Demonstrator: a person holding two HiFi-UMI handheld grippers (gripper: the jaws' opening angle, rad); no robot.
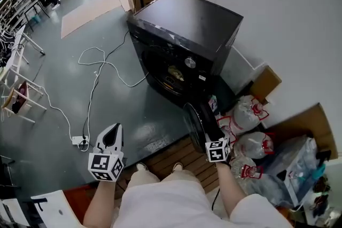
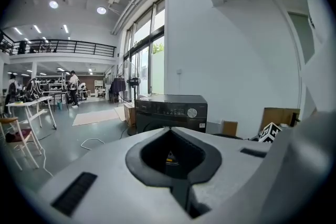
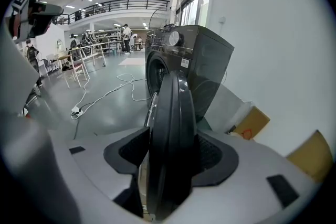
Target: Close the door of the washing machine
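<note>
In right gripper view: fingers (image 3: pixel 212 157) clamp door (image 3: pixel 170 128) | head view: unclear

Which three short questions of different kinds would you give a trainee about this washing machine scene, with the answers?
1. True or false: the door of the washing machine is already closed.
2. Which gripper has the door's edge between its jaws? A) left gripper B) right gripper
3. Fill in: the left gripper's jaws are ____ and empty.
Key: 1 false, it stands open; 2 B; 3 shut.
</note>
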